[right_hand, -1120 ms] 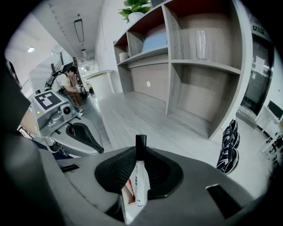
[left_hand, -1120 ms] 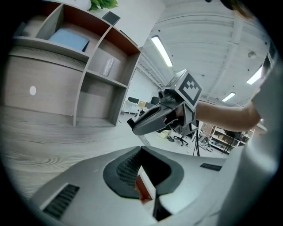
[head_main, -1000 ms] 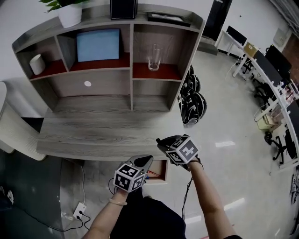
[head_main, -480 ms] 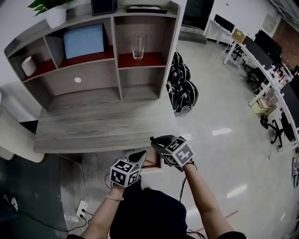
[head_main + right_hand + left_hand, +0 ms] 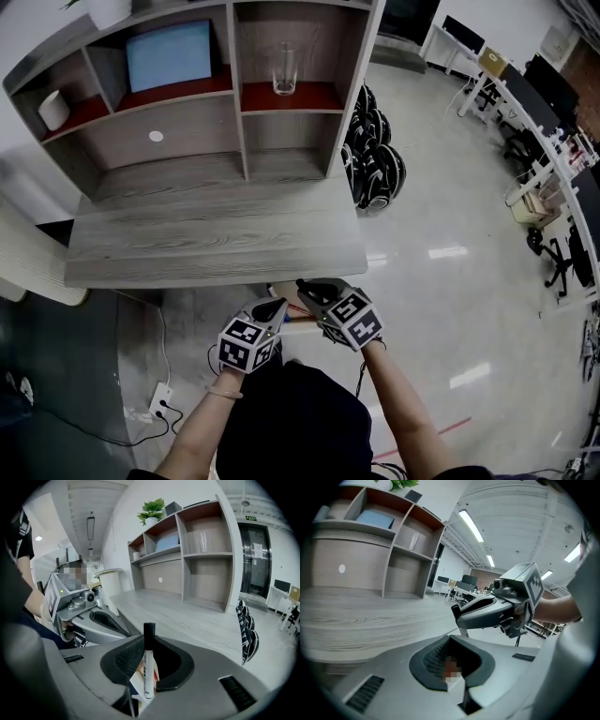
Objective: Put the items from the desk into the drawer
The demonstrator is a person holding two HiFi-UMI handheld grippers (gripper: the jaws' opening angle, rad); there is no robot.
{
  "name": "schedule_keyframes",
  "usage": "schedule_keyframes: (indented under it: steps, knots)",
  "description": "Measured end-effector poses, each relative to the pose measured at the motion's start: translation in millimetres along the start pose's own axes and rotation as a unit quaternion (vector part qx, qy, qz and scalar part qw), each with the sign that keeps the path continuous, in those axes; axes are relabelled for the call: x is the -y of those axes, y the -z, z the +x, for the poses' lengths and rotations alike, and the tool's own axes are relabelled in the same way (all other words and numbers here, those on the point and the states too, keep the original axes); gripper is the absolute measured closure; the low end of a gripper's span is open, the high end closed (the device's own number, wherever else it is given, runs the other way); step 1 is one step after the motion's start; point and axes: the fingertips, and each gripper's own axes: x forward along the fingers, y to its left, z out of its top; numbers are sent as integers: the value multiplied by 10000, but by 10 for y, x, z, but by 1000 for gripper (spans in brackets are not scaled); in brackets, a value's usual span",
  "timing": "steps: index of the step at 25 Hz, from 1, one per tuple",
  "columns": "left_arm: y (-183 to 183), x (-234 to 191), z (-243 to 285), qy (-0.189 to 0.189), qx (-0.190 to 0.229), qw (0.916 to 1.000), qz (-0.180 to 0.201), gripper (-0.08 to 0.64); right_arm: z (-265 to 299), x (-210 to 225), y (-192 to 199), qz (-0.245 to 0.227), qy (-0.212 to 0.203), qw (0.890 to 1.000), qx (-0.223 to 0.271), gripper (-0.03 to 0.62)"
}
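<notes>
The left tool (image 5: 451,667), jaws closed to a narrow slit, faces across the grey wood-grain bench (image 5: 365,618) toward the open-compartment shelf unit (image 5: 389,550), with the right tool (image 5: 458,613) positioned just beyond it at the right, jaw tips pointing left.

Grey wood shelf unit (image 5: 240,103); glossy pale floor (image 5: 450,197); long ceiling striplights (image 5: 470,525)
</notes>
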Motion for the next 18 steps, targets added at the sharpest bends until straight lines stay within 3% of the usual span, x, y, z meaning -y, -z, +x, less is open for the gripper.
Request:
schedule_keyframes:
  steps: [8,18]
  knots:
    - [303,-99,-35,-163,-210,9996,-105,557,238,-170,250,-511,5,9987,42,529]
    - [498,-216,7,-386,-105,9979,-504,557,555,-153,608,-595,44,9981,-143,529]
